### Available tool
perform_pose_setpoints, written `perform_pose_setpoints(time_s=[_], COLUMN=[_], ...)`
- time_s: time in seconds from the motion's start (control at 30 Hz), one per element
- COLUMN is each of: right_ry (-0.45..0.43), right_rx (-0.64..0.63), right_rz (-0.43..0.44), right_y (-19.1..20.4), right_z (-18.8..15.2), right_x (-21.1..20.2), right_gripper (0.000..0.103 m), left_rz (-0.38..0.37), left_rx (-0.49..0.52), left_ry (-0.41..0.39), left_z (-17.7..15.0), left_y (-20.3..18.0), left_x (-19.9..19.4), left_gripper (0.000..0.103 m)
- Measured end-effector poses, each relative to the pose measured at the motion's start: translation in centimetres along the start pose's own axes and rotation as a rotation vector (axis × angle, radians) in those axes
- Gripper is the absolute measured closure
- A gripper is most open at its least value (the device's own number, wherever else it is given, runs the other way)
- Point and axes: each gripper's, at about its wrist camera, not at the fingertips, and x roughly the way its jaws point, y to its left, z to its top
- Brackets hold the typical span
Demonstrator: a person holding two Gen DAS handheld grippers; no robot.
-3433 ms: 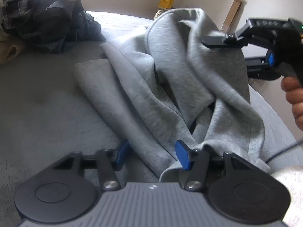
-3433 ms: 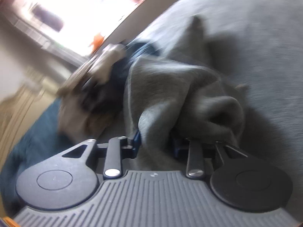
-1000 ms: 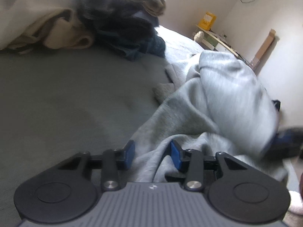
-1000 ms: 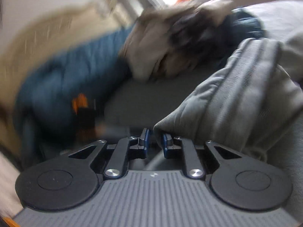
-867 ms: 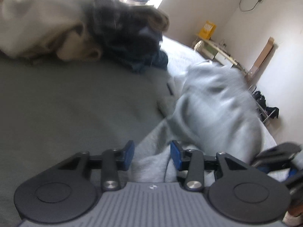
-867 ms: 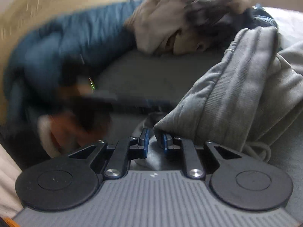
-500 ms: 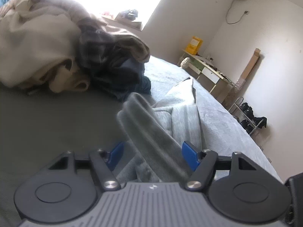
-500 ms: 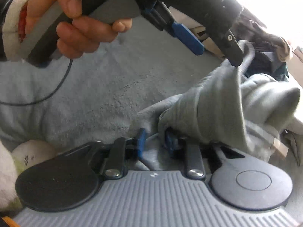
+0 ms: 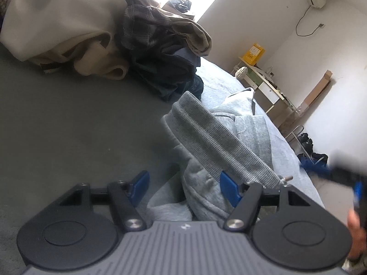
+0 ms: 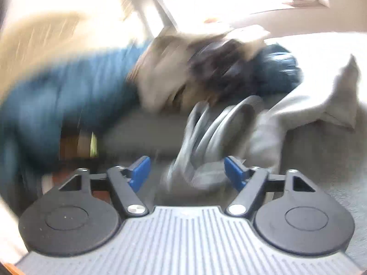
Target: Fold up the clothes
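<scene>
Left gripper (image 9: 183, 188): jaws spread, nothing clamped.
Hoodie (image 9: 213, 137): grey, bunched, ribbed hem up, lying mid-bed between the pads.
Right gripper (image 10: 187, 171): jaws apart; view blurred.
Pile (image 9: 103, 34): beige and dark clothes heaped beyond, at the bed's (image 9: 57, 126) far edge.

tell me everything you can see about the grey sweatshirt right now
The grey sweatshirt is a light heather-grey knit, fleecy on its turned-out inside, with a wide ribbed band that runs up in a ridge. It lies crumpled on the dark grey bed cover, in front of the pile of clothes. Bunched fabric sits between the blue pads of the open left gripper, but nothing clamps it. The right wrist view is blurred; there its folds lie between the open right gripper.
</scene>
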Motion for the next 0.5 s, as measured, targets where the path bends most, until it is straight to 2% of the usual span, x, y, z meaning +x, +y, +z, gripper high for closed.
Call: perform_pose_setpoints(time_s=[0.07,0.13,0.23,0.27,0.3,0.33,0.37,0.4,0.5], right_ry=[-0.084,-0.094,-0.032,-0.006,0.010,0.012,0.013,0.014,-0.011], right_rx=[0.138,0.190,0.239,0.255,0.271,0.300,0.329,0.358,0.405], right_rz=[-0.010,-0.051,-0.097,-0.108,-0.104,-0.107,-0.111,-0.115,-0.151], right_y=[-2.7,-4.1,-5.2,-5.6,-5.7,-5.9,-6.2,-6.4,-7.0], right_z=[1.9,2.9,3.6,3.6,3.4,2.9,2.4,1.9,0.3], right_x=[0.5,3.0,8.2,9.6,10.4,10.4,10.3,10.2,9.2], right_gripper=[0.022,0.022,0.024,0.033,0.050,0.057,0.069,0.075,0.083], left_rz=[-0.010,-0.017,-0.019,-0.019,-0.020,-0.020,-0.021,-0.026,-0.038], left_rx=[0.002,0.005,0.017,0.017,0.016,0.012,0.006,0.001,0.000], left_ry=[-0.001,-0.002,-0.005,-0.005,-0.005,-0.004,-0.003,0.000,0.007], left_z=[-0.2,-0.4,-0.6,-0.7,-0.8,-0.8,-0.9,-1.0,-1.2], left_y=[0.1,0.2,0.2,0.2,0.3,0.3,0.4,0.5,0.3], left_x=[-0.1,-0.2,-0.4,-0.4,-0.4,-0.4,-0.4,-0.4,-0.2], left_gripper=[0.034,0.034,0.034,0.034,0.034,0.034,0.034,0.034,0.034])
